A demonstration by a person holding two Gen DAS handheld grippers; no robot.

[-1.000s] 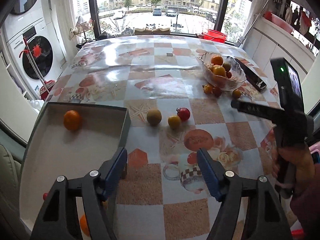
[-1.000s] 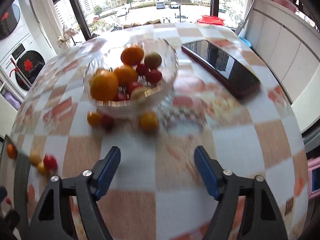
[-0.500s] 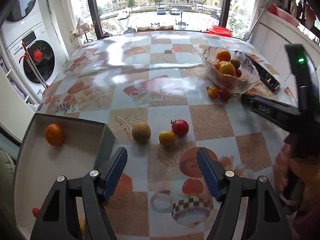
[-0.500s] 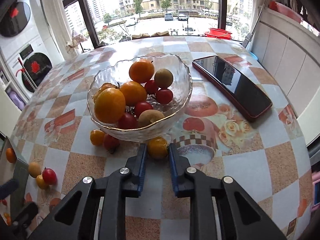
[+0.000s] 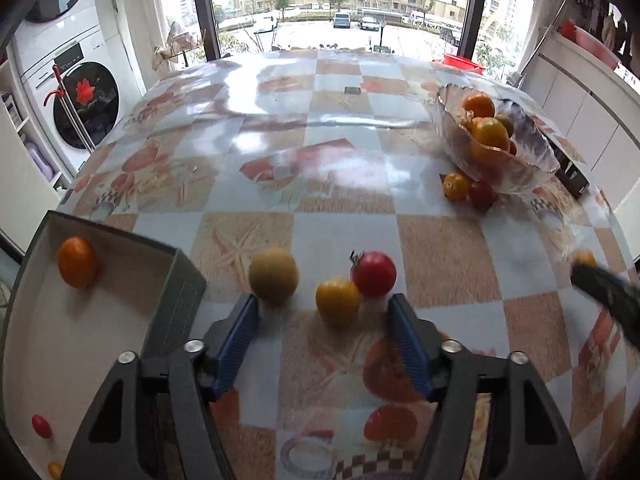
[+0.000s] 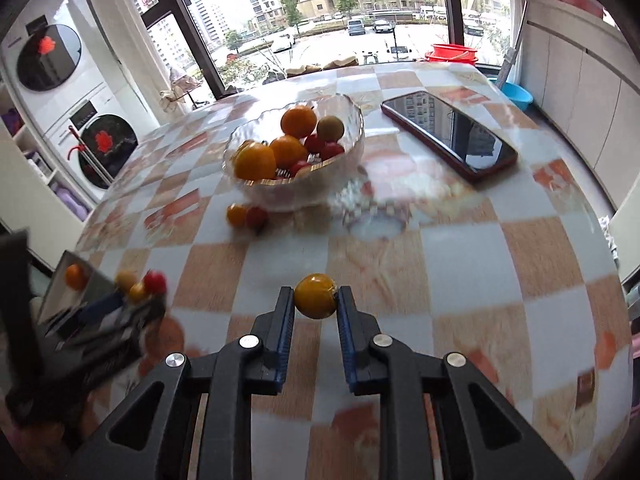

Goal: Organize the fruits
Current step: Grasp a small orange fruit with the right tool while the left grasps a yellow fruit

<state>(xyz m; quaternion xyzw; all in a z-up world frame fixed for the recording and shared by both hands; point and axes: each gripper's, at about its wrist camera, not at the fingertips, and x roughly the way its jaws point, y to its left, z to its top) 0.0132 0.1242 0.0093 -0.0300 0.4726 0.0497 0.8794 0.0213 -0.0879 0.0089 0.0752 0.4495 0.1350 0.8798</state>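
My right gripper (image 6: 315, 300) is shut on a yellow tomato (image 6: 315, 296) and holds it above the table, well in front of the glass bowl (image 6: 296, 192) of fruit. My left gripper (image 5: 322, 312) is open, low over the table. A second yellow tomato (image 5: 337, 300) sits between its fingertips, with a red tomato (image 5: 374, 273) just behind and a tan round fruit (image 5: 273, 275) by the left finger. A white-lined box (image 5: 60, 332) at the left holds an orange (image 5: 77, 262) and small tomatoes.
A yellow and a red tomato (image 6: 246, 216) lie beside the bowl. A phone (image 6: 448, 134) lies right of the bowl. The table's right edge drops off near white cabinets; washing machines (image 5: 76, 92) stand to the left.
My right gripper has lifted the yellow tomato and pulled back away from the bowl. My left gripper has moved forward, closing in on the three loose fruits.
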